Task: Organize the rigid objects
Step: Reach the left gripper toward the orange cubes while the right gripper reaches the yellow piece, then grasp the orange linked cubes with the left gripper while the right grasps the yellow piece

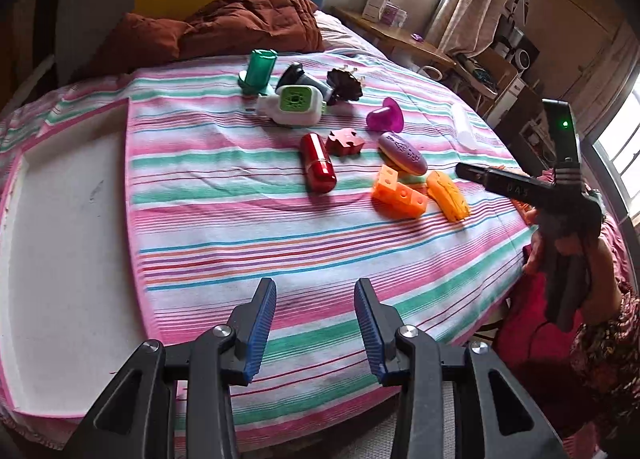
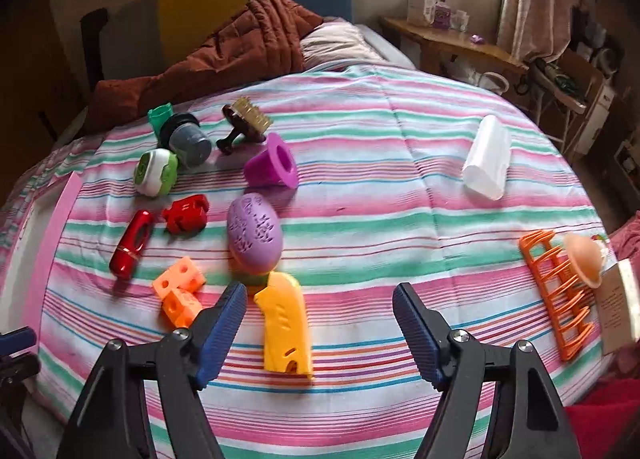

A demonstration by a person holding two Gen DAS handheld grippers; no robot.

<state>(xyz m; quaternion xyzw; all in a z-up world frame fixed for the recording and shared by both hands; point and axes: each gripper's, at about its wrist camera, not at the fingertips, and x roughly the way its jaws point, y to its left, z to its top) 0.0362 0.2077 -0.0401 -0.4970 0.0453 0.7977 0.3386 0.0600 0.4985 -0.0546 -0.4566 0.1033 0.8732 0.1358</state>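
Observation:
Several small rigid objects lie on a striped bedsheet (image 1: 280, 243). In the left wrist view: a red capsule (image 1: 317, 167), a red puzzle piece (image 1: 344, 142), a purple oval (image 1: 402, 153), an orange block (image 1: 398, 191), a yellow-orange piece (image 1: 448, 195), a magenta cup (image 1: 385, 115) and a green-and-white gadget (image 1: 292, 105). My left gripper (image 1: 315, 325) is open and empty, short of them. My right gripper (image 2: 320, 323) is open and empty, with the yellow-orange piece (image 2: 286, 325) between its fingers' line and the purple oval (image 2: 254, 233) beyond.
A white tray (image 1: 60, 239) lies at the sheet's left. A green cylinder (image 1: 259, 69), a dark cup (image 2: 188, 141) and a brush (image 2: 246, 119) sit at the back. A white bottle (image 2: 488, 157), an orange rack (image 2: 556, 291) and a peach cap (image 2: 584, 259) lie right.

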